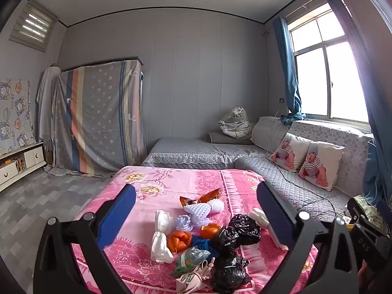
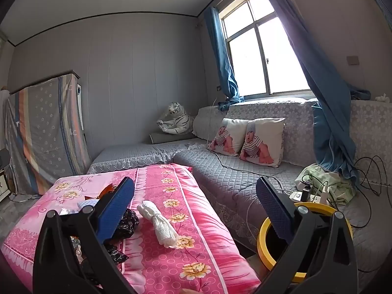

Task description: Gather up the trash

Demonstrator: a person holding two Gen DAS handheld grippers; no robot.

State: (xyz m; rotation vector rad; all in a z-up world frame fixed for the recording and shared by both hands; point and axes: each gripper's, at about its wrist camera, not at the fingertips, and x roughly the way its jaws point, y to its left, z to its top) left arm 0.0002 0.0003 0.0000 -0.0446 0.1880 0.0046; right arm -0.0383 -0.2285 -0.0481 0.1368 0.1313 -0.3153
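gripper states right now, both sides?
Left hand-held gripper: open, holding nothing, above the trash pile.
Right hand-held gripper: open, empty, white wad lying between its fingers, untouched.

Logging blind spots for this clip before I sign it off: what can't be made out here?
- Yellow-rimmed bin, right wrist view: its inside is dark, and the right tool's finger and frame cover much of its rim.
- Trash pile, right wrist view: mostly behind the near finger.
- Pile's near end, left wrist view: cut off by the bottom edge.
- Low cabinet, left wrist view: shelf contents too small.
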